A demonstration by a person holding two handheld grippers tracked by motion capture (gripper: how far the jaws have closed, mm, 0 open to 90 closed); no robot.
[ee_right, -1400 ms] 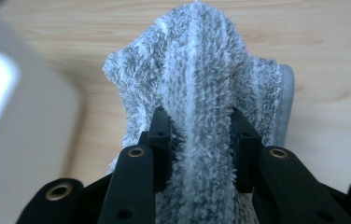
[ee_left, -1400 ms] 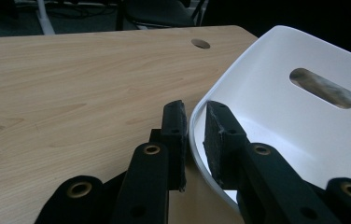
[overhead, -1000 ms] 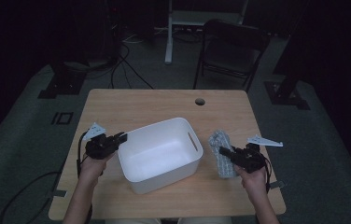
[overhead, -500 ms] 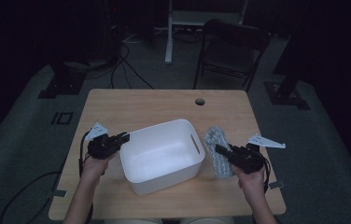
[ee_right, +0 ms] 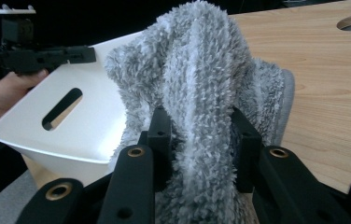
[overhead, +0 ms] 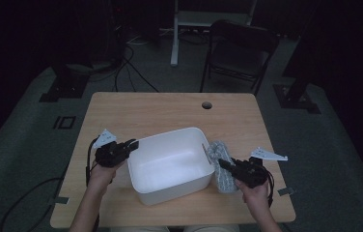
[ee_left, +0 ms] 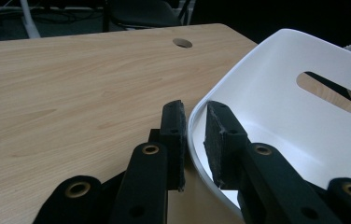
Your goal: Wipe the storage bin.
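Right gripper view: the right gripper (ee_right: 197, 144) has its two black jaws clamped on a fold of the fluffy grey cloth (ee_right: 201, 79), whose pile bulges up between and over the pads. The cloth rises in a ridge ahead of the jaws, and its lower part lies on the wooden table (ee_right: 332, 79), just beside the white plastic tub (ee_right: 61, 135). A slot handle is cut into the tub's near wall.

In the left gripper view, the left gripper (ee_left: 194, 135) straddles the tub's rim (ee_left: 197, 116): one pad sits outside the wall and the other inside. A thin gap shows between the outer pad and the rim, so I cannot tell whether the pads truly pinch the wall.

From the high view, the tub (overhead: 167, 164) stands near the front middle of the table (overhead: 170, 111). The left gripper (overhead: 131, 145) meets its left corner, and the right gripper (overhead: 225, 166) lies over the cloth (overhead: 219, 164), which runs along the tub's right side. A round cable hole (overhead: 206, 105) is set in the tabletop farther back, and a dark folding chair (overhead: 240, 53) stands beyond the table.
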